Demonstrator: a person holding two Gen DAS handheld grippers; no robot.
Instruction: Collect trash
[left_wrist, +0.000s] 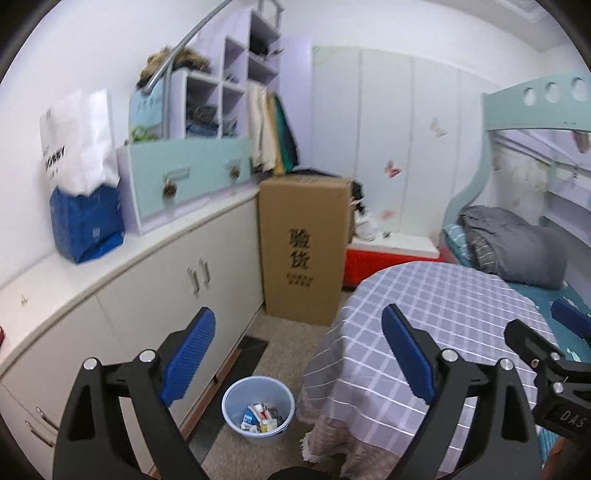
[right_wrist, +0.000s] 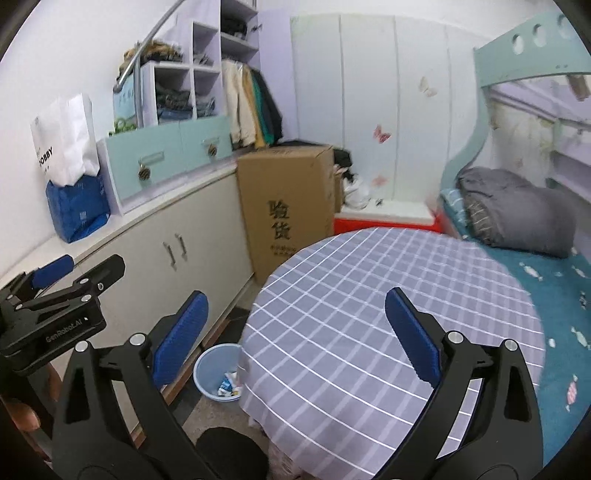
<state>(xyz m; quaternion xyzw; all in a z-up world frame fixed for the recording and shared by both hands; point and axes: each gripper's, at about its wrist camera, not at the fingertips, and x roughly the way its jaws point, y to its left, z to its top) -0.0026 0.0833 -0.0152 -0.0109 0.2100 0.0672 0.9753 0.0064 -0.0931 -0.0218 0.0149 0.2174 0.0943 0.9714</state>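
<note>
A pale blue bin (left_wrist: 258, 410) stands on the floor between the cabinet and the table, with several scraps of trash (left_wrist: 260, 415) inside. The right wrist view shows the bin (right_wrist: 216, 373) half hidden behind the tablecloth. My left gripper (left_wrist: 299, 350) is open high above the bin, nothing between its blue pads (left_wrist: 190, 362). My right gripper (right_wrist: 295, 336) is open over the round table (right_wrist: 388, 295), also with nothing in it. Each gripper shows at the edge of the other's view: the right gripper (left_wrist: 554, 328) and the left gripper (right_wrist: 85, 271).
A long white cabinet (left_wrist: 147, 295) runs along the left wall, bearing a blue and white bag (left_wrist: 83, 192) and a drawer unit (left_wrist: 184, 177). A tall cardboard box (left_wrist: 303, 247) stands beyond the bin. A bed (right_wrist: 535, 266) with a grey blanket lies right of the table.
</note>
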